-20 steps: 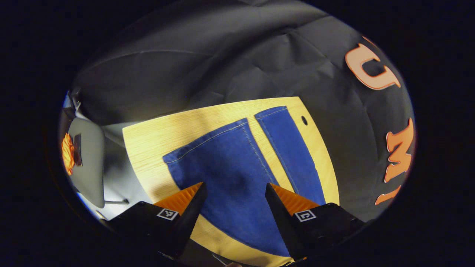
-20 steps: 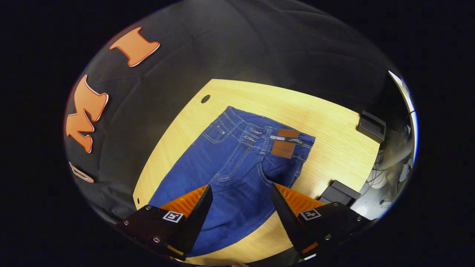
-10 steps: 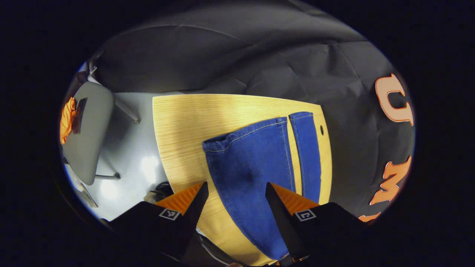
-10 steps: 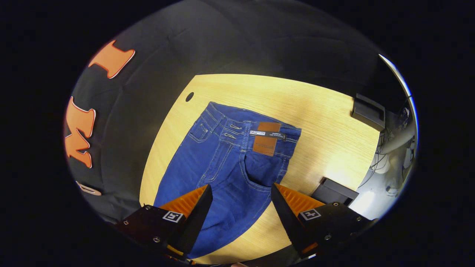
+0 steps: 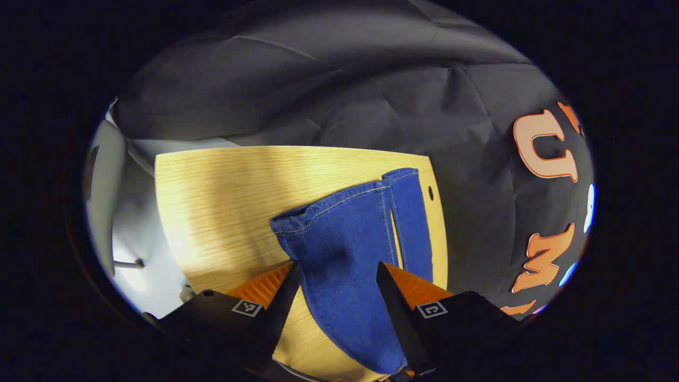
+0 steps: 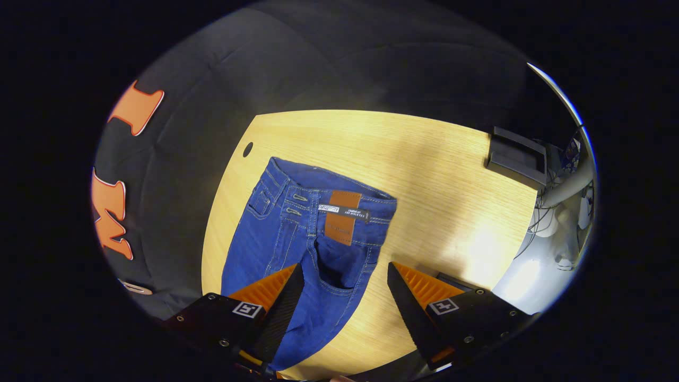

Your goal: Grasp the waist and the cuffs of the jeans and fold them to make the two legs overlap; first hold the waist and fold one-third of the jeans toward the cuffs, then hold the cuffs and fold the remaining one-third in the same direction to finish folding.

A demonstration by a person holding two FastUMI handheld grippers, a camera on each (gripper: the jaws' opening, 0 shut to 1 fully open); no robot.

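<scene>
Blue jeans lie flat on a wooden table (image 6: 435, 175). In the right gripper view the waist (image 6: 329, 204) with its brown patch (image 6: 339, 223) faces away from me, and the seat runs down between the fingers. My right gripper (image 6: 345, 265) hovers open above the seat, holding nothing. In the left gripper view the two legs end in cuffs: the near cuff (image 5: 323, 209) slightly lifted, the far cuff (image 5: 406, 178) beside the table's back edge. My left gripper (image 5: 337, 265) is open, low over the near leg (image 5: 345, 254), which passes between its fingers.
A black block (image 6: 517, 154) sits at the table's right edge, and another (image 6: 456, 278) peeks from behind the right finger. A cable hole (image 6: 247, 149) lies near the waist and another hole (image 5: 431, 192) near the far cuff. A grey chair (image 5: 101, 180) stands on the floor.
The left gripper has dropped closer to the near leg, which now fills the gap between its fingers. The right gripper has drifted so the waist sits more to the left and nearer.
</scene>
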